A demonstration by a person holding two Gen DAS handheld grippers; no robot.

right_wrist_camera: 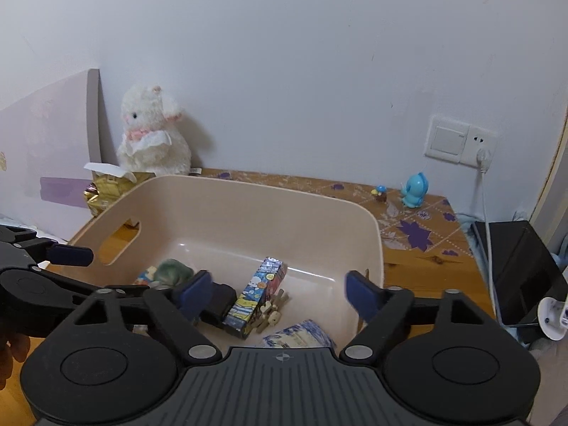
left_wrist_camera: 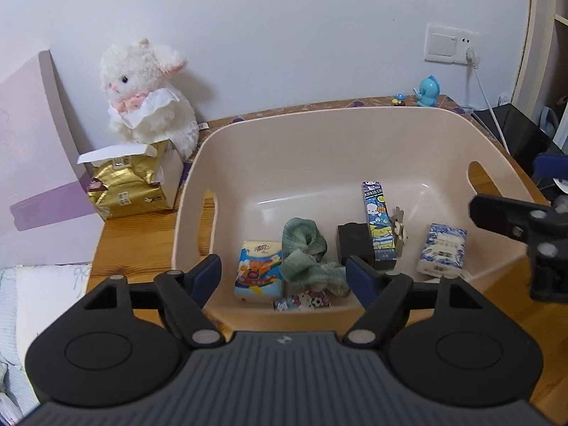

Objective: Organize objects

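A beige plastic bin (left_wrist_camera: 355, 131) (right_wrist_camera: 227, 198) stands on the wooden table. It holds a cartoon tissue pack (left_wrist_camera: 257, 271), a green cloth (left_wrist_camera: 305, 257) (right_wrist_camera: 174, 271), a black box (left_wrist_camera: 355, 245) (right_wrist_camera: 218, 301), a blue cartoon box (left_wrist_camera: 380, 225) (right_wrist_camera: 255, 300), a wooden clip (left_wrist_camera: 399, 229) (right_wrist_camera: 271, 310), a blue-white tissue pack (left_wrist_camera: 442, 250) (right_wrist_camera: 301, 333) and a small cartoon packet (left_wrist_camera: 303, 301). My left gripper (left_wrist_camera: 284, 277) is open and empty above the bin's near rim. My right gripper (right_wrist_camera: 277, 293) is open and empty over the bin's right side.
A white plush rabbit (left_wrist_camera: 149, 88) (right_wrist_camera: 152, 135) sits against the wall at the back left, behind an open box with a gold bag (left_wrist_camera: 129, 184). A blue figurine (left_wrist_camera: 427, 90) (right_wrist_camera: 415, 190) and a tiny mushroom toy (right_wrist_camera: 380, 192) stand at the back right. A black box (right_wrist_camera: 514, 269) and a cable are right of the table.
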